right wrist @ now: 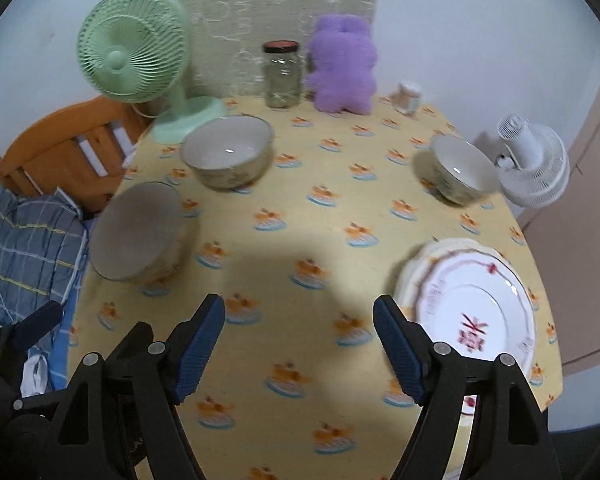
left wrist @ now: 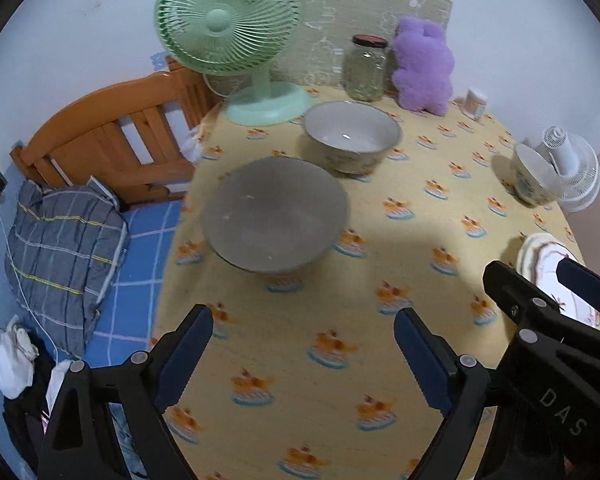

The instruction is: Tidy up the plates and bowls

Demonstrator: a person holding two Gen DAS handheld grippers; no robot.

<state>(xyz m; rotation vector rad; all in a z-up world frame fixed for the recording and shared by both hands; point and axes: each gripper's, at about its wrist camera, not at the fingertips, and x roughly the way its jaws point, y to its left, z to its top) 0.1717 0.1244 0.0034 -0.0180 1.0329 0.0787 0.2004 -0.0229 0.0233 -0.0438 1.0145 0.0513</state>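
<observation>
On the yellow tablecloth (right wrist: 340, 224), from left: grey bowl (right wrist: 140, 232), large floral bowl (right wrist: 228, 156), small floral bowl (right wrist: 460, 170), stacked plates (right wrist: 472, 300). Left gripper (left wrist: 304, 356) and right gripper (right wrist: 300, 348) hover wide and empty; probably between pickups, next nesting the bowls.

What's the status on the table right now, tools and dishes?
Left tool and right tool open, empty. Three bowls apart; grey bowl nearest the left. Plates stacked by the right. Nothing blocking.
</observation>
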